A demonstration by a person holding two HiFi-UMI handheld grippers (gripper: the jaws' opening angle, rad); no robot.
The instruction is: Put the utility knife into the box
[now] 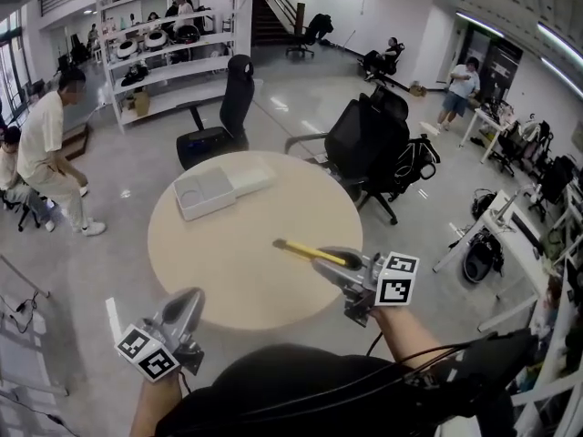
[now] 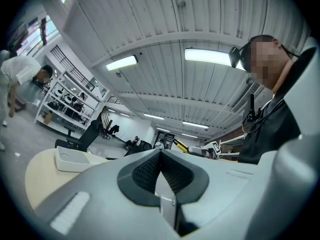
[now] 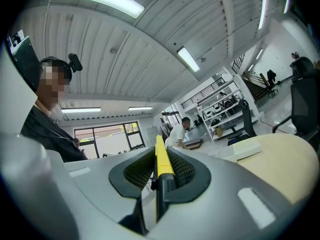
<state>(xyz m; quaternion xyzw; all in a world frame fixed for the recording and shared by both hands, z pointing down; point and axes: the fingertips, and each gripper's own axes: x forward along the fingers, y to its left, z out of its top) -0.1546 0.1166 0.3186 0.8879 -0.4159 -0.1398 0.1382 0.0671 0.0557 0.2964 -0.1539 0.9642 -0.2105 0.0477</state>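
A yellow utility knife [image 1: 310, 252] sticks out leftward over the round beige table [image 1: 255, 280], with my right gripper [image 1: 341, 261] shut on its rear end. In the right gripper view the knife [image 3: 161, 159] stands on edge between the ribbed pads. The white box [image 1: 219, 188] lies open on the table's far left part, well away from the knife. My left gripper [image 1: 191, 300] hovers off the table's near left edge, its jaws shut with nothing between them. In the left gripper view the box [image 2: 72, 160] lies ahead on the left and the knife [image 2: 181, 146] on the right.
Two black office chairs [image 1: 228, 107] [image 1: 369, 144] stand just behind the table. A person [image 1: 46, 153] bends over at the left. White shelving [image 1: 168, 48] fills the back of the room, and desks with bags line the right side [image 1: 510, 217].
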